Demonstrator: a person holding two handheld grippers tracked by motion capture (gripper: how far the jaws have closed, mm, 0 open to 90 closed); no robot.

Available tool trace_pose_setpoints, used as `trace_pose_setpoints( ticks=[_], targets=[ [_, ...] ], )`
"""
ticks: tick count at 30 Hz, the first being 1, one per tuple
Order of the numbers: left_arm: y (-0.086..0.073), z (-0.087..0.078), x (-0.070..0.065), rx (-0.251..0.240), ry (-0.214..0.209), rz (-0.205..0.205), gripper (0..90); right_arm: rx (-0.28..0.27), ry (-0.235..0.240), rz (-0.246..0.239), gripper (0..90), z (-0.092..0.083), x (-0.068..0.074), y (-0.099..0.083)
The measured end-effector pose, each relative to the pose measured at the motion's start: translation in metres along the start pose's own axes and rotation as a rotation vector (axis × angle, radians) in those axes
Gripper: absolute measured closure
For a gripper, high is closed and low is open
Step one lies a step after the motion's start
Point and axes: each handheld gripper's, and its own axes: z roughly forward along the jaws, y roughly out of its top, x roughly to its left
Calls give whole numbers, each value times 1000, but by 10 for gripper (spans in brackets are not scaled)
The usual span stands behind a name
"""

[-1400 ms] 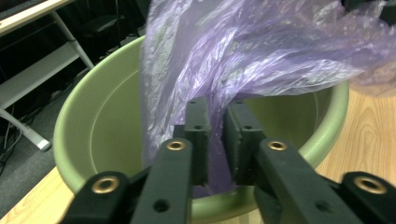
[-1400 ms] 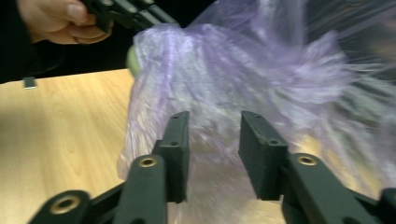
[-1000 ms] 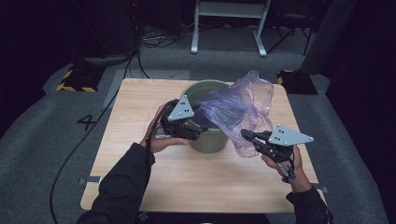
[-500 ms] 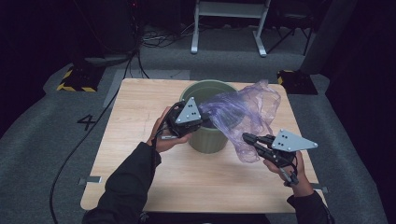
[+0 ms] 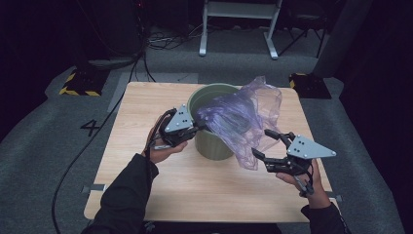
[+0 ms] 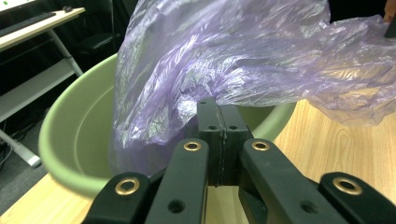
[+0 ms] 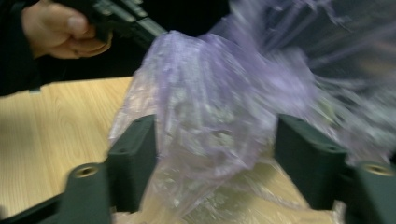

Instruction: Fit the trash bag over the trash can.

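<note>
purple film, thin and crinkled: the bag (image 5: 243, 119) sits half in the green bin (image 5: 210, 127) near the middle of the bench (image 5: 141, 107), its bulk draped over the rim toward the bench's right edge. our left tongs (image 5: 198, 127) are pressed together on the bag's edge at the near rim, and we judge that pinch should stay firm as the anchor. our right tongs (image 5: 261, 145) have just been opening; they stand apart with loose film between them, unpinched. to line the bin well, we would take a fresh bite of the free hem, draw it wide across the mouth and fold it over the far rim, slowly, since this film could tear or slip.
</note>
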Motion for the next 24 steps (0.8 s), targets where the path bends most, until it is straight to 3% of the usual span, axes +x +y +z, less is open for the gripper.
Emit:
trace_pose_setpoints(
  ticks=[3,8,10,13,14,15,16,17,22,24],
  targets=[
    [-6,-7,0,-19,14,-12,896,-3,30,40,254,9,1,-2],
    [-10,-14,-1,-20,27,-10,883,-9,83,45,323,17,9,0],
    [-13,-16,-1,-18,29,-13,880,-5,115,41,388,25,17,1],
    [-22,-19,-2,0,42,-17,871,6,124,18,558,31,25,2],
    [-22,-19,-2,0,42,-17,858,6,124,18,558,31,25,2],
    [-24,-19,-2,7,45,-21,835,2,134,5,688,34,29,1],
    [-26,-19,-3,8,47,-23,835,2,134,5,688,34,29,1],
    [-27,-20,-4,8,40,-25,723,17,144,-26,778,38,35,1],
    [-25,-26,-14,-3,9,-16,449,31,152,-69,860,44,43,1],
    [-22,-31,-19,-30,21,-63,350,30,149,-82,882,46,46,2]
  ],
)
